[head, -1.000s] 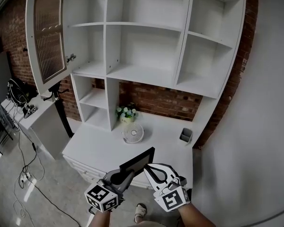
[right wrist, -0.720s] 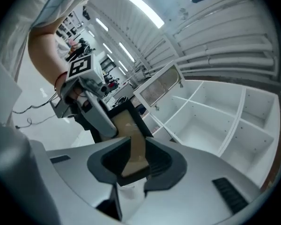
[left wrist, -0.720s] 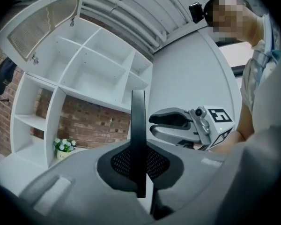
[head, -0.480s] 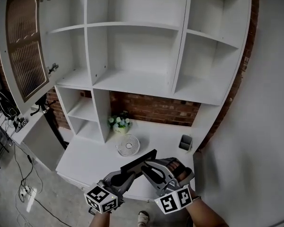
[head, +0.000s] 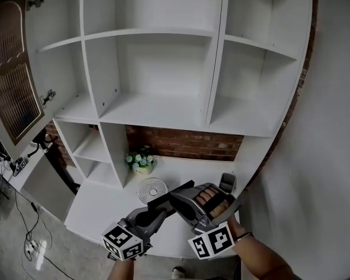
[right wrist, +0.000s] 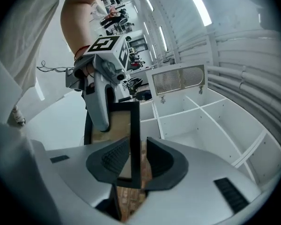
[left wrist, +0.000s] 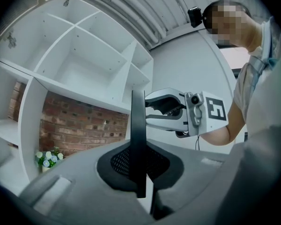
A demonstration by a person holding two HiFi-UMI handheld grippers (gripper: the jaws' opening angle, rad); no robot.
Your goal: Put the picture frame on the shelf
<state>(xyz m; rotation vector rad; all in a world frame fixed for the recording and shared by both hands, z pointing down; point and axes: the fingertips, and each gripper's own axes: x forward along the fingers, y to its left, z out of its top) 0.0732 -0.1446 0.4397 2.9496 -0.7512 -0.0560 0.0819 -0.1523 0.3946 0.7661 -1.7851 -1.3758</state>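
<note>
Picture frame (head: 184, 187) | left hand-held gripper (left wrist: 139, 165) clamps it | right hand-held gripper (right wrist: 133, 161) jaws just opening, apparently loose around it

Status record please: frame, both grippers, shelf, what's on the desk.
picture frame: above the desk, between both grippers
left gripper: shut on the frame's edge
right gripper: jaws have just been opening; frame between them, pads not pressing
shelf: white unit ahead, door swung open at left
desk: fan, flower pot, holder
task: frame not yet on the shelf
</note>
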